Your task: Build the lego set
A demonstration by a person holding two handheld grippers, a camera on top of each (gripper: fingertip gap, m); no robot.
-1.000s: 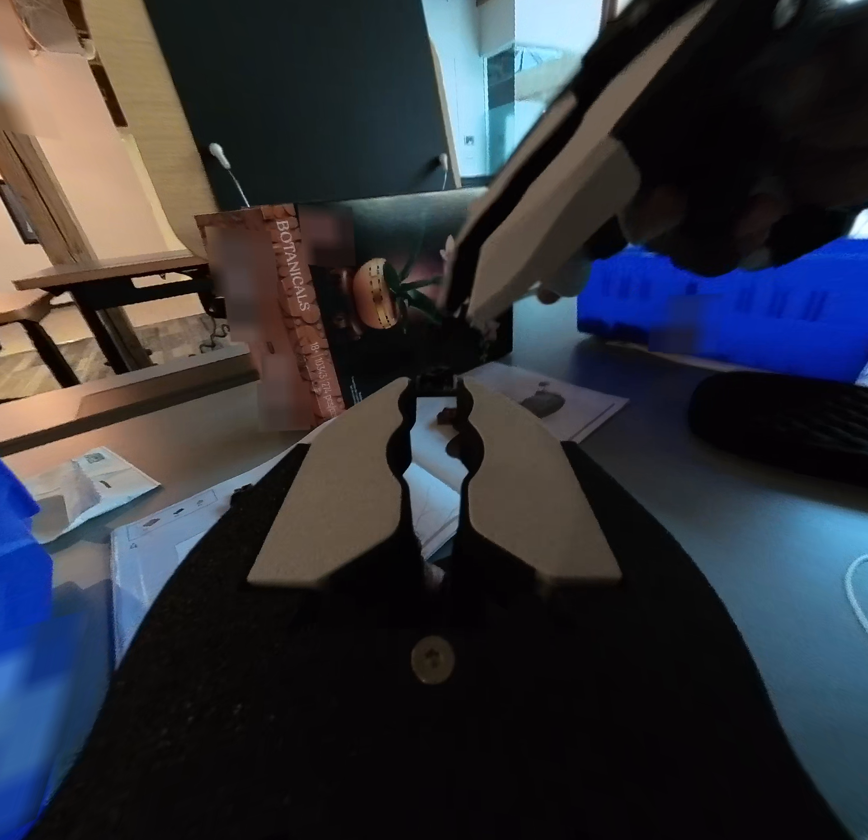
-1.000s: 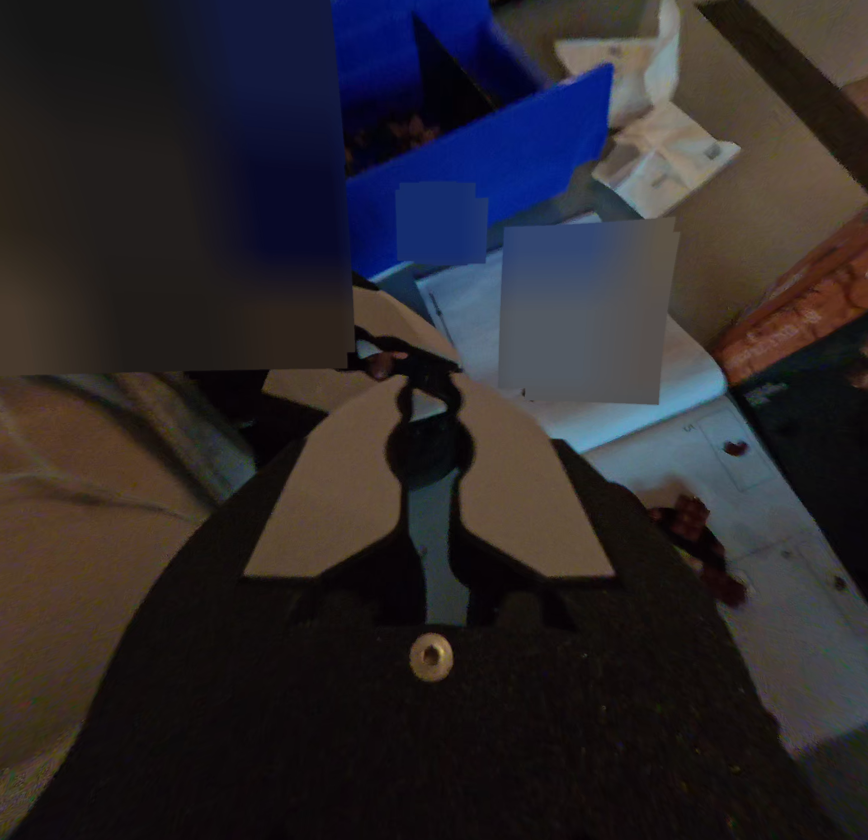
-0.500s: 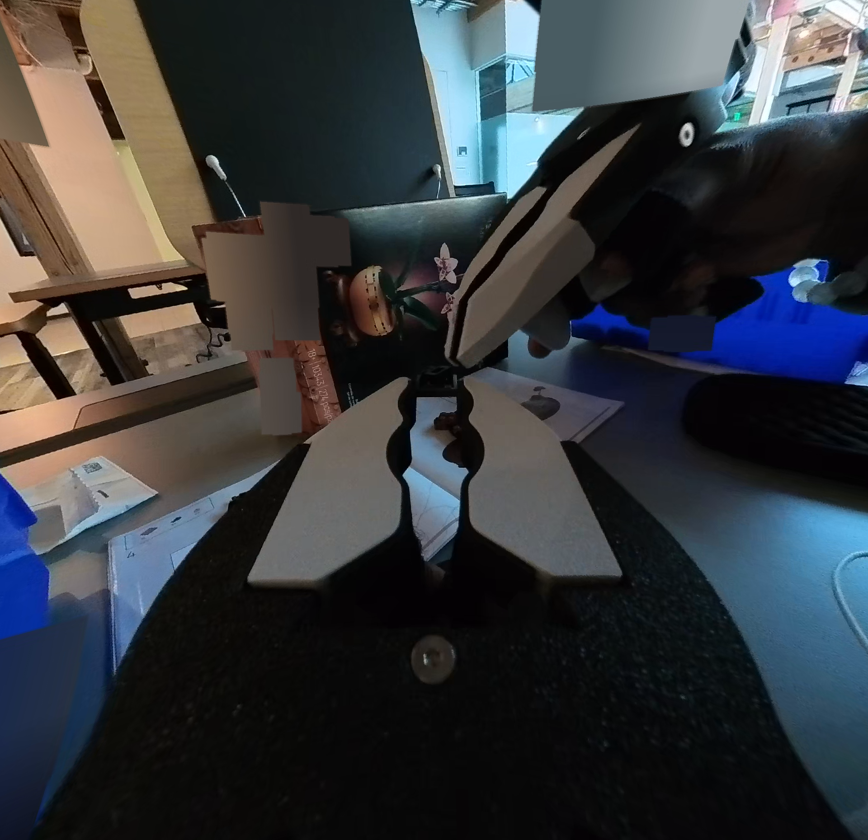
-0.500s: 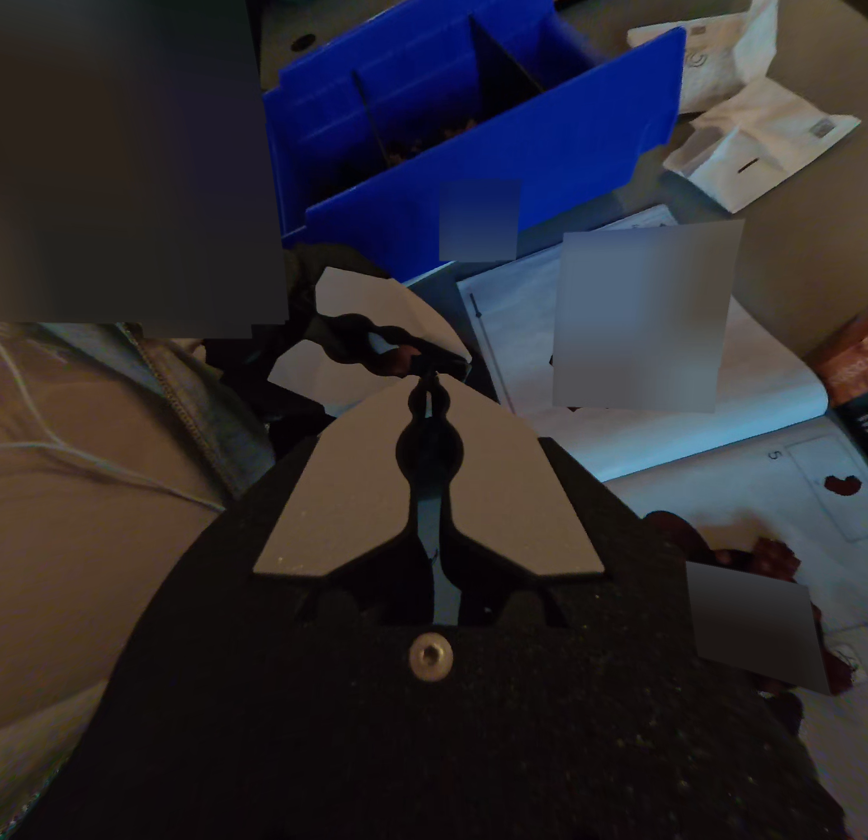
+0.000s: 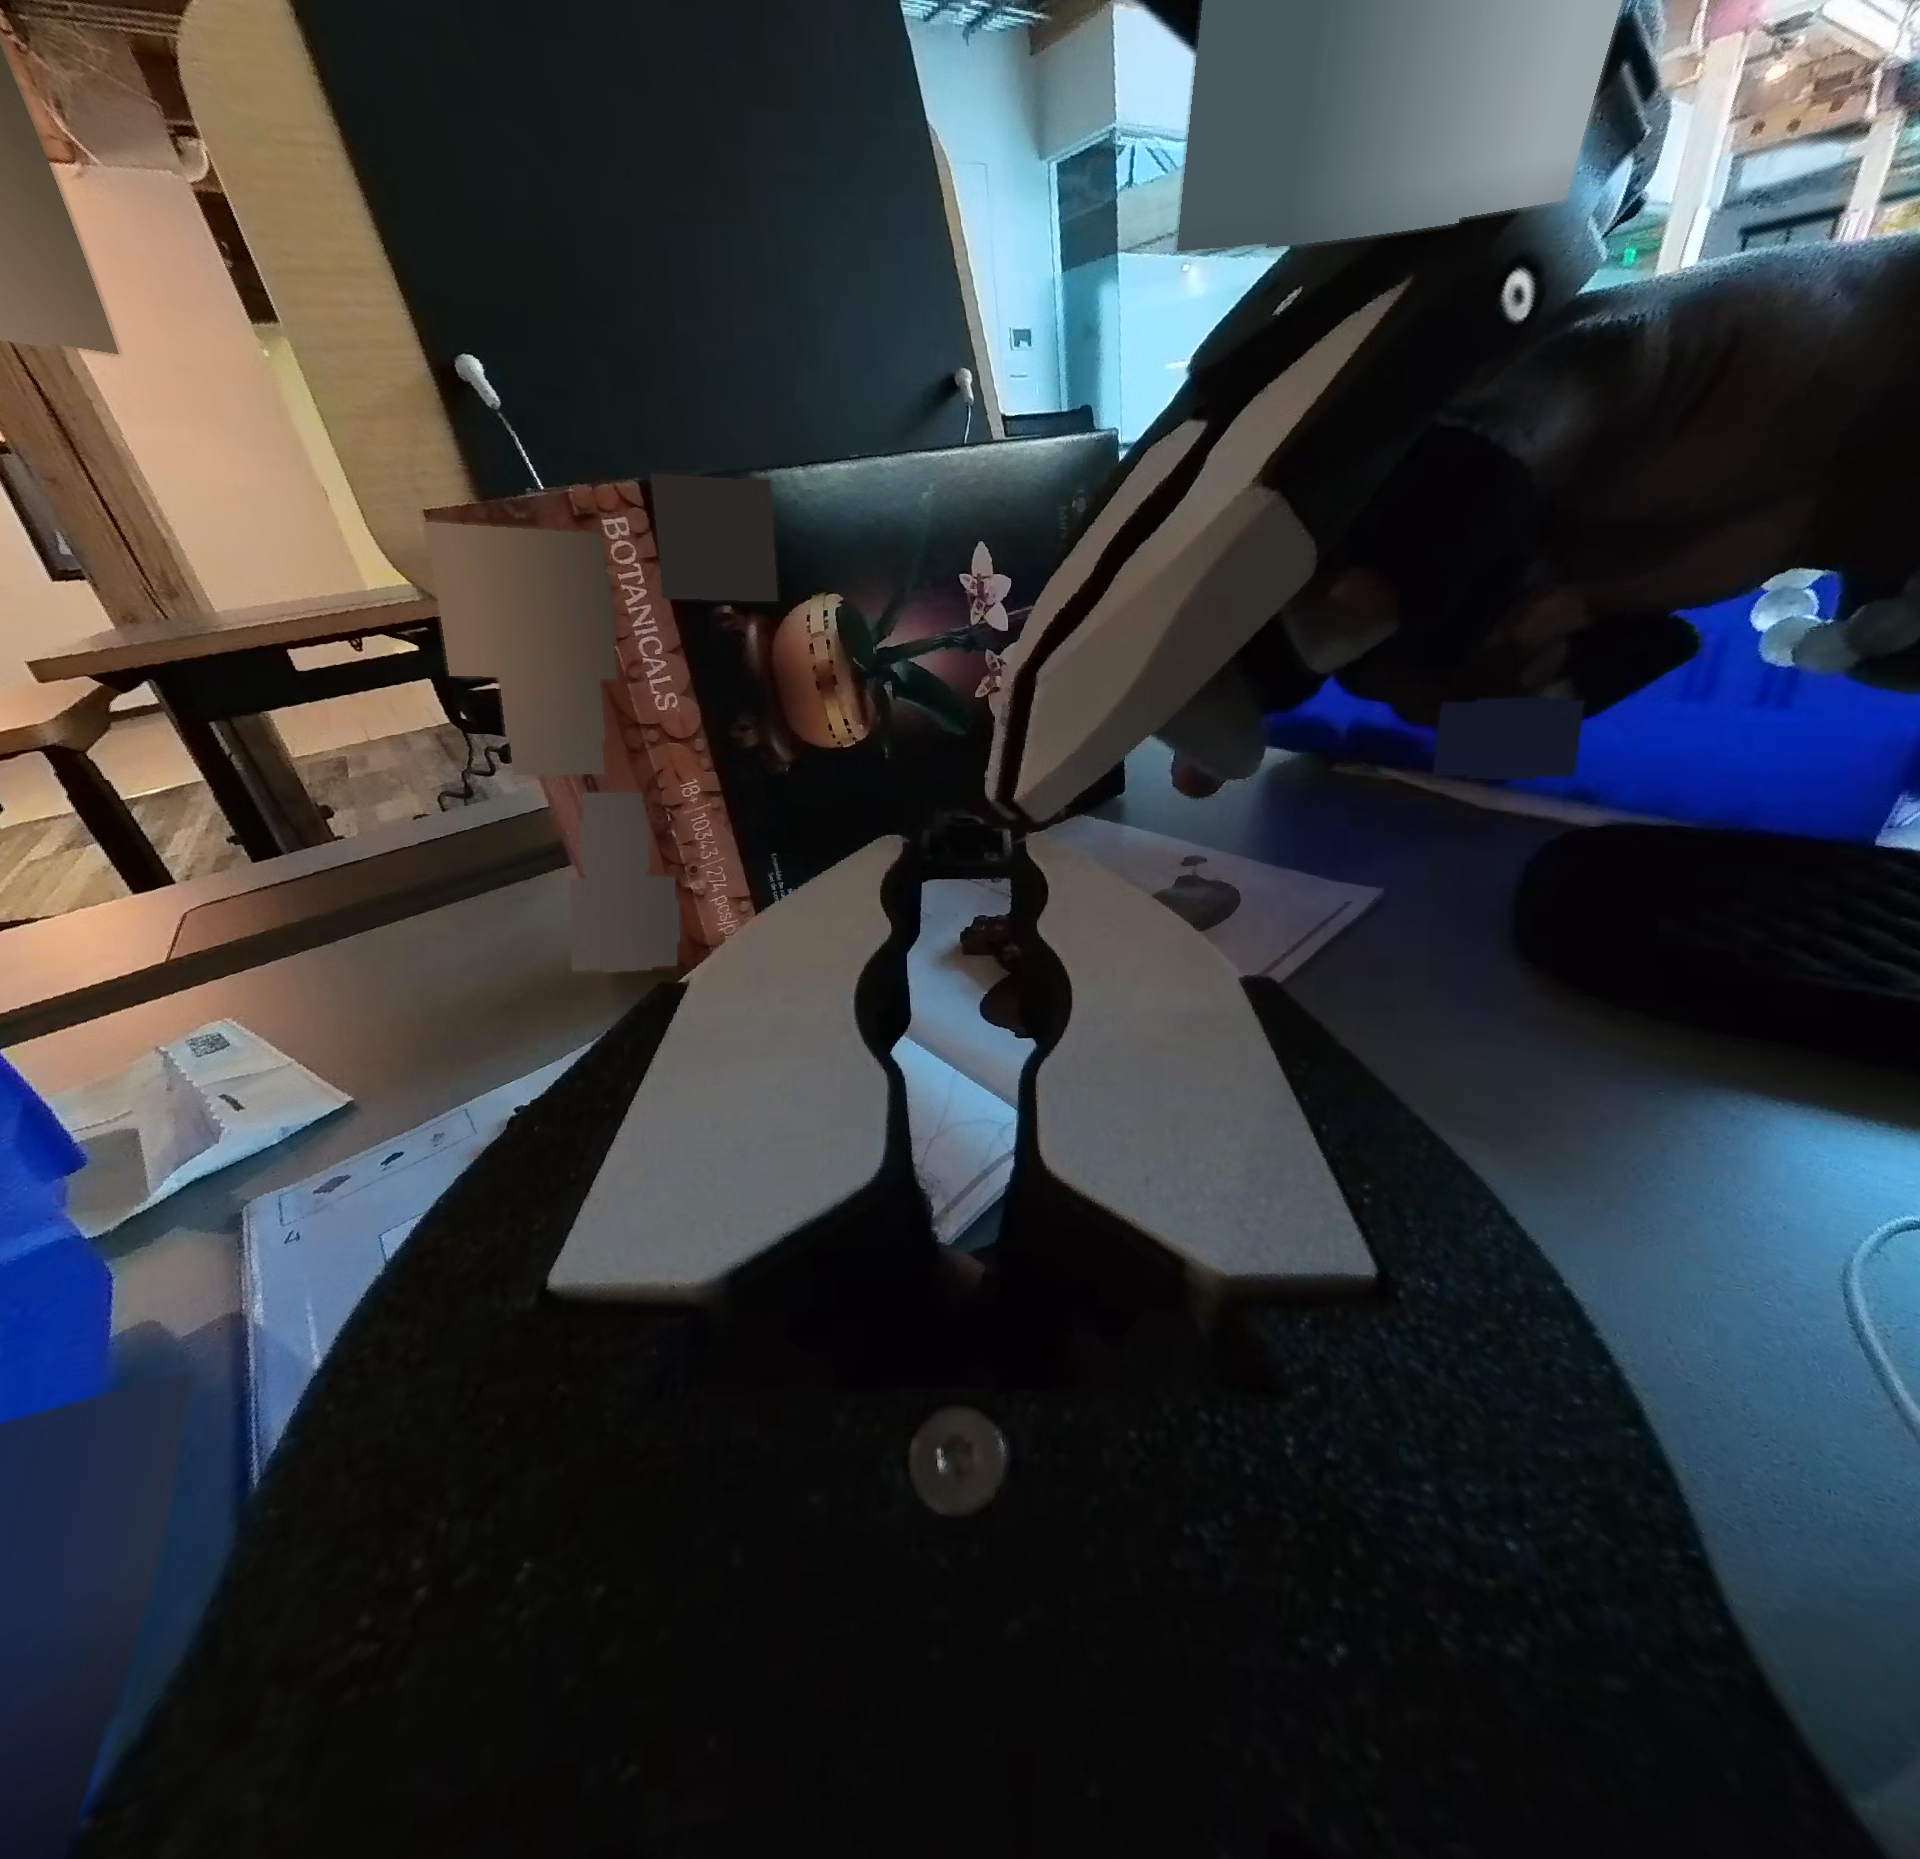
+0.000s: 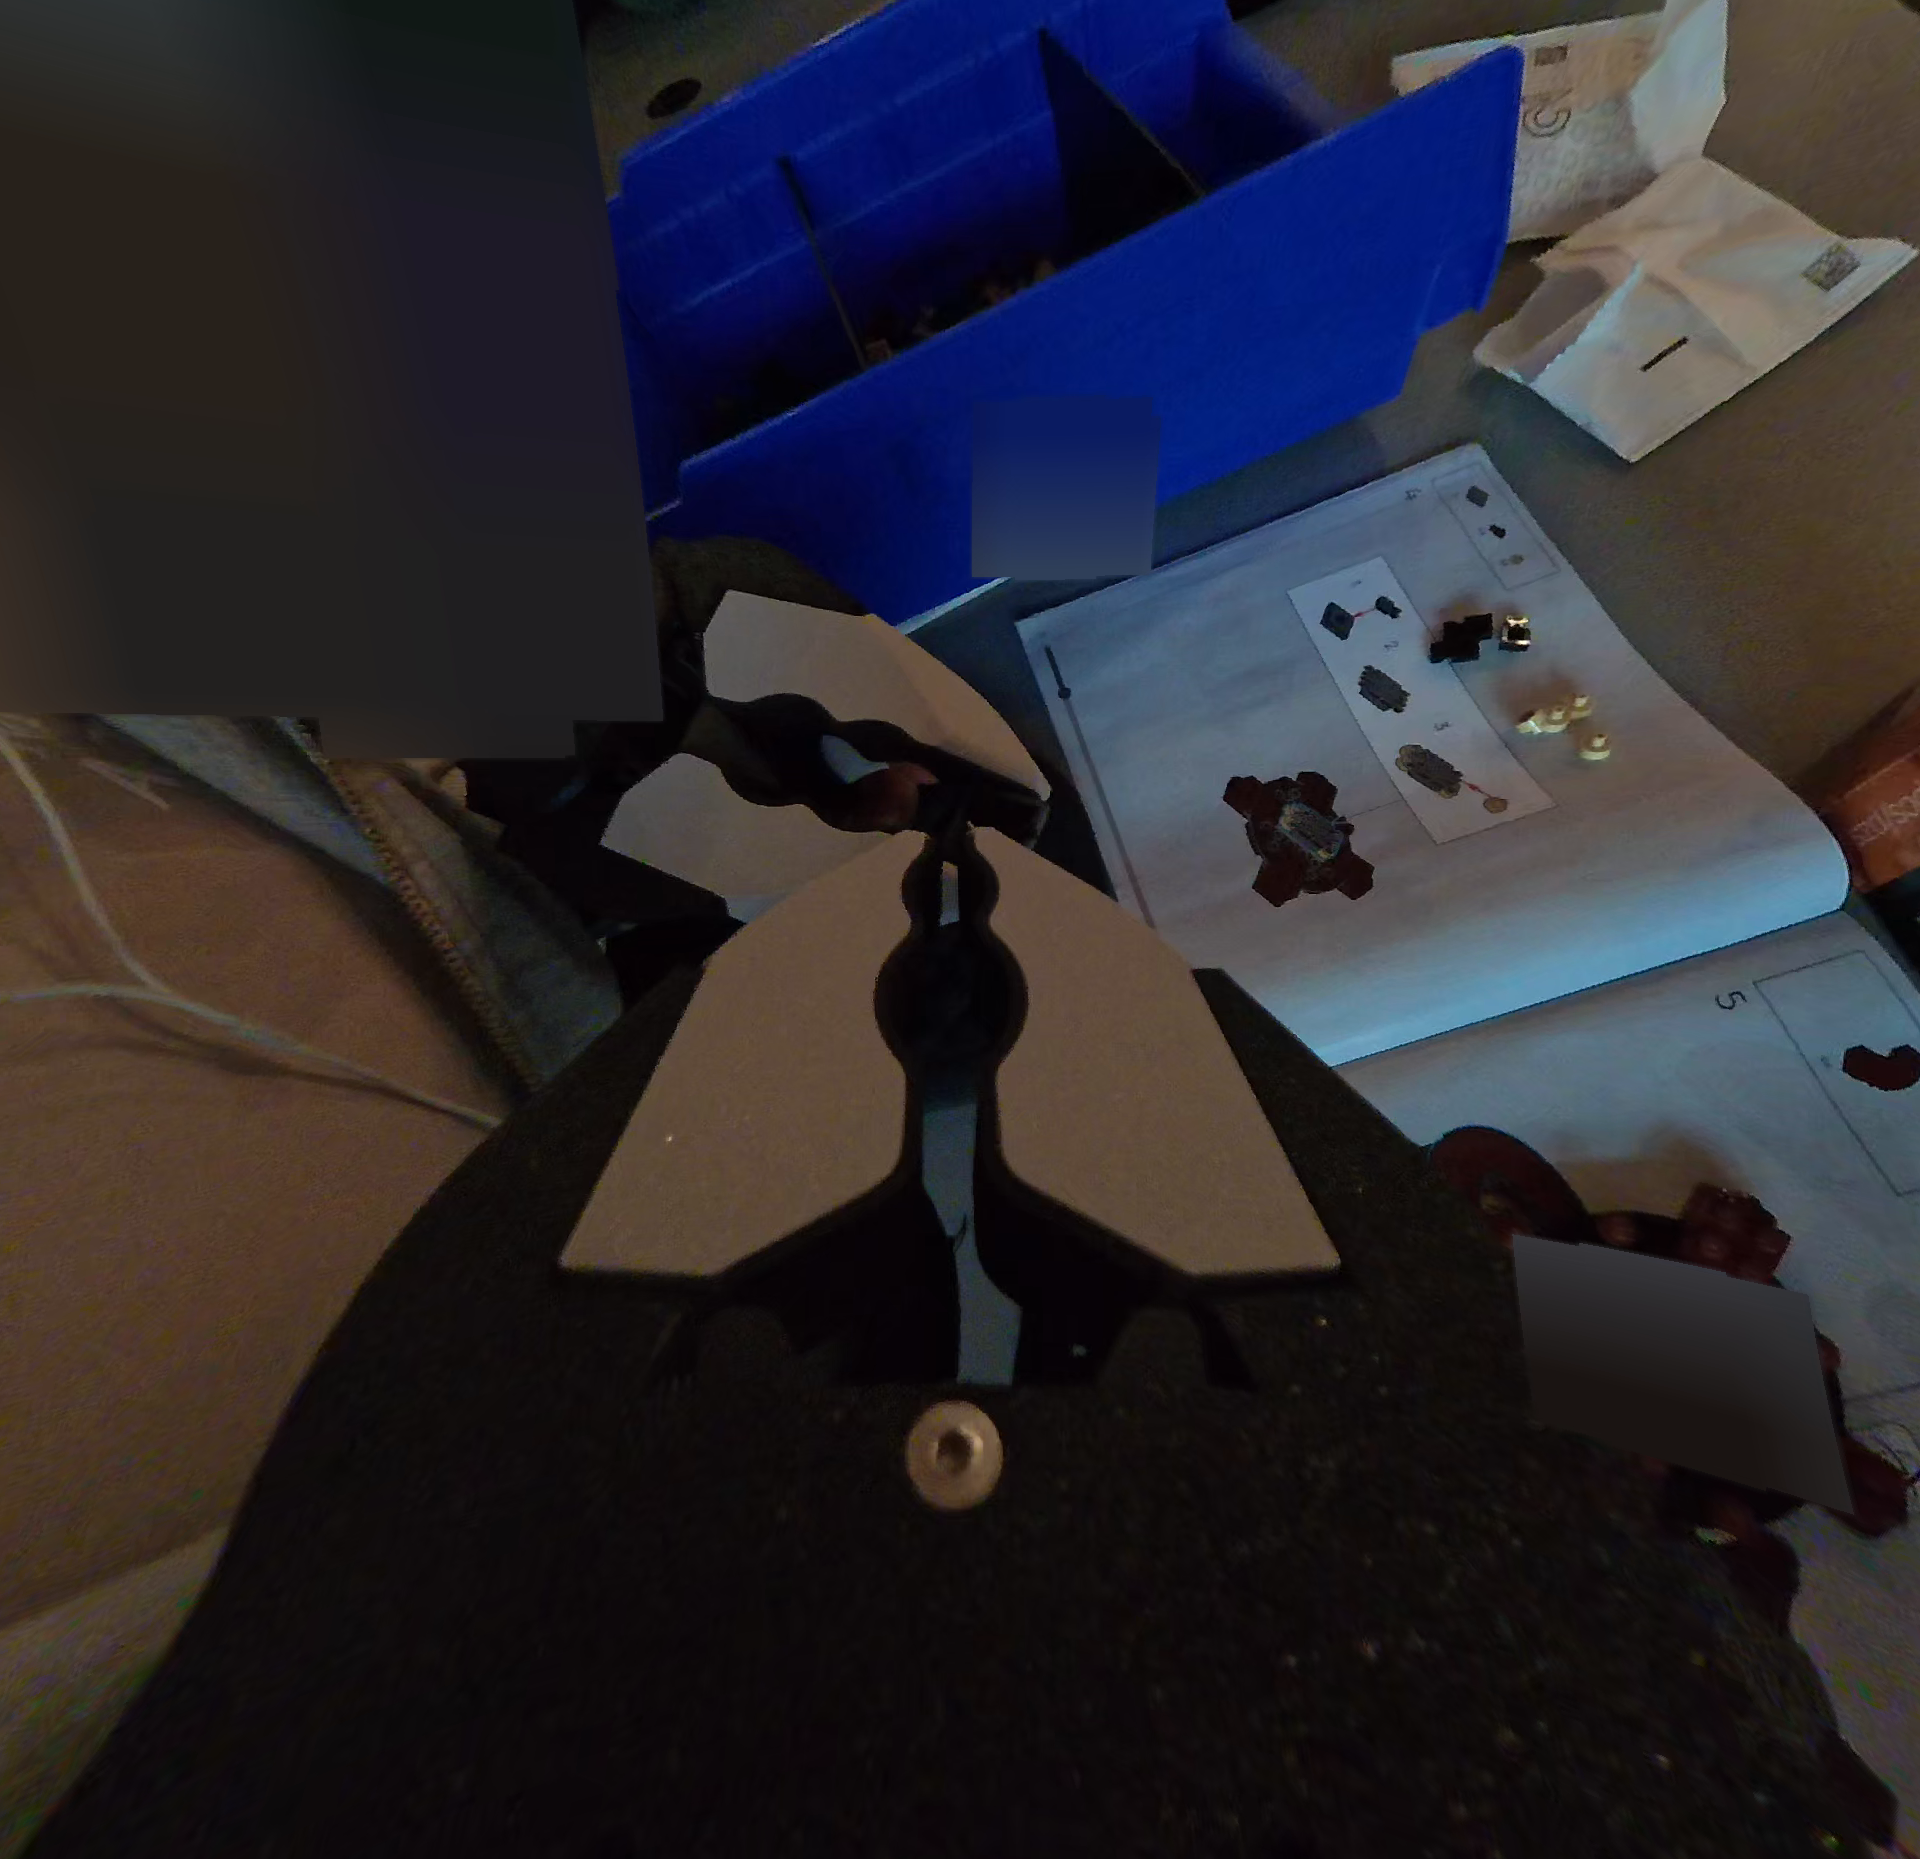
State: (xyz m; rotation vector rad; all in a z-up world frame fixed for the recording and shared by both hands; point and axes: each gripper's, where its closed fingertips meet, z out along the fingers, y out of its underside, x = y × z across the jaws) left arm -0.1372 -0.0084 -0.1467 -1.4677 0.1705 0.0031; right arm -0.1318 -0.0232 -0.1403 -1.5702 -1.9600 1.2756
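**A:** What's on the surface and around it?

**B:** Grey top with an open instruction booklet, a blue bin with dividers, torn white paper bags and a toy box standing upright behind the booklet. Loose bits lie on the pages: a dark brown cluster, a black piece and some tan round ones. The room behind is office-like, with a dark panel and a wooden desk.

**A:** Anything different from a moment ago?

**B:** The right gripper was blurred and higher a second back; now it's sharp and its tip sits right on top of the small black piece. The left one has hardly shifted.

**A:** And the pose?

**B:** The left gripper points level over the booklet, jaws pinching that small black piece at the tips. The right one slants down from the upper right in a dark-gloved hand, jaws closed to a thin slit; I can't tell whether anything's caught between them.
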